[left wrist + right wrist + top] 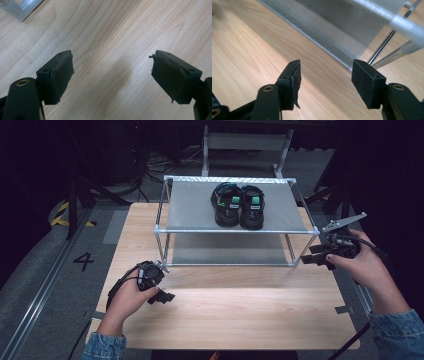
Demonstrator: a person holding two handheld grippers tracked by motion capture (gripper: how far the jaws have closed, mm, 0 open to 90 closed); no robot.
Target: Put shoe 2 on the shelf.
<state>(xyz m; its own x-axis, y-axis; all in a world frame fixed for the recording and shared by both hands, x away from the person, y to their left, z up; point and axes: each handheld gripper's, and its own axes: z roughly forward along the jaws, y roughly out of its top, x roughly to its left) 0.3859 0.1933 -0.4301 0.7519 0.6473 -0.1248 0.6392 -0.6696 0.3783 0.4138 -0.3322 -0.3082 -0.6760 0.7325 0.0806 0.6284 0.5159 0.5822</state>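
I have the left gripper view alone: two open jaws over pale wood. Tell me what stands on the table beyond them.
Observer: A two-tier metal rack with grey shelves stands at the far end of the wooden table.
Operator: Report what it carries.
Observer: A pair of black sandals with green straps sits side by side on its top shelf.
Operator: Now place the right gripper.
Observer: The right gripper hangs by the rack's right front leg, jaws open and holding nothing.

— Where can you pass freely?
— Across the near half of the table; it lies bare.
— What blocks you?
— The metal rack behind, its posts and shelves; a pair of sandals takes the top shelf's middle.
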